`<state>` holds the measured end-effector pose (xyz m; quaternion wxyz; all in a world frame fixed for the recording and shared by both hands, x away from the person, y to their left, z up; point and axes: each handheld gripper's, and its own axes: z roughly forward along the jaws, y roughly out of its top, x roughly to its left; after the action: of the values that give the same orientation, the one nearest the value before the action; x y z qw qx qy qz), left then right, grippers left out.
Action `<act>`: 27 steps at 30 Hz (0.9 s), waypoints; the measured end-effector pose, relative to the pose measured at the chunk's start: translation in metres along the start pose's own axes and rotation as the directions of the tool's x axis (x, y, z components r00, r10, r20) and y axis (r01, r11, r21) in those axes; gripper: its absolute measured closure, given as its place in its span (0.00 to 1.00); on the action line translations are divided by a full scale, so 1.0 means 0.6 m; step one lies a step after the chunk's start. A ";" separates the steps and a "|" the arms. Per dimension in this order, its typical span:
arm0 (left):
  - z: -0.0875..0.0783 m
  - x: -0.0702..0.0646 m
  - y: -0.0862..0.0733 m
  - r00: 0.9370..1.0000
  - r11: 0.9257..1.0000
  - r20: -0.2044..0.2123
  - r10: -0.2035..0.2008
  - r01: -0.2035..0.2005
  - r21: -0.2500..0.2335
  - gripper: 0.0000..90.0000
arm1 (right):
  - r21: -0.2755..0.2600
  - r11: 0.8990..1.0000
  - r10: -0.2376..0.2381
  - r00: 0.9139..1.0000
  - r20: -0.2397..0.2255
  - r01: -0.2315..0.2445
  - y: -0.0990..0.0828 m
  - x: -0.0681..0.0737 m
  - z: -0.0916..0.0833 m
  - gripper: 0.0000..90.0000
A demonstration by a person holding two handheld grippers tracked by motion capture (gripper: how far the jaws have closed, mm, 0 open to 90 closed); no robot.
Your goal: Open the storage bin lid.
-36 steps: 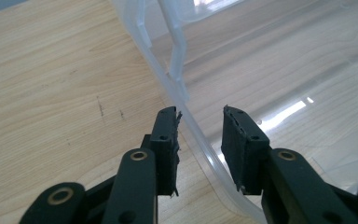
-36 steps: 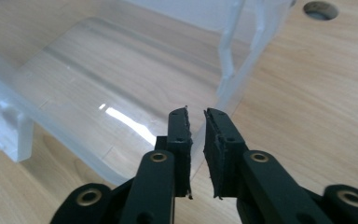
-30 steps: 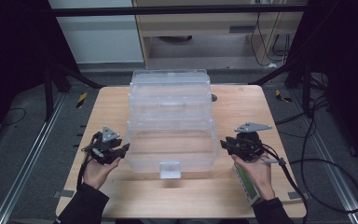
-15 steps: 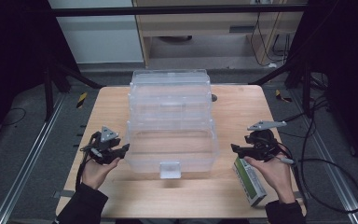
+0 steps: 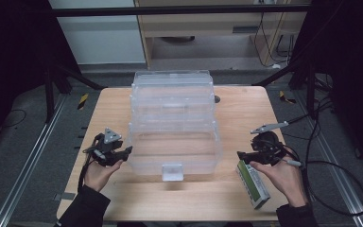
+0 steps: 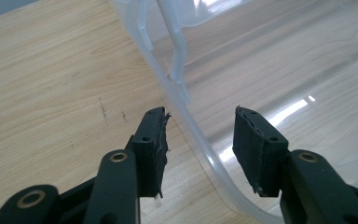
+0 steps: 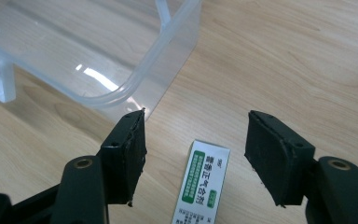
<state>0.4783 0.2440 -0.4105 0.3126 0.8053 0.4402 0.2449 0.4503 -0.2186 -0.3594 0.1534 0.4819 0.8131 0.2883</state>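
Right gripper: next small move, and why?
Probably lower the right gripper and close it on the small green-and-white box. Its jaws, which have just been opening, stand wide apart with the box lying flat on the table below and between them, untouched. The clear plastic bin beside it is open and empty, while the left gripper straddles its rim.

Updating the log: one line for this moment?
left gripper: open, astride bin rim | right gripper: open, above box | box: on table
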 end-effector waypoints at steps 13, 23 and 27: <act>-0.001 0.002 -0.001 1.000 1.000 0.001 0.003 -0.003 0.000 0.60 | 0.090 0.996 0.003 1.000 0.004 -0.003 -0.012 0.000 -0.006 0.45; -0.002 0.000 0.000 1.000 1.000 0.001 0.012 -0.012 0.000 0.60 | 0.164 0.986 0.017 1.000 0.005 -0.017 -0.020 0.004 -0.011 0.46; 0.000 -0.001 0.000 1.000 1.000 0.002 0.017 -0.017 0.005 0.60 | 0.195 0.981 0.008 1.000 0.006 -0.008 -0.024 0.006 -0.008 0.46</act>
<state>0.4781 0.2437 -0.4108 0.3090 0.8101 0.4336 0.2455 0.4359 -0.2224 -0.3644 0.1063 0.4985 0.8351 0.2068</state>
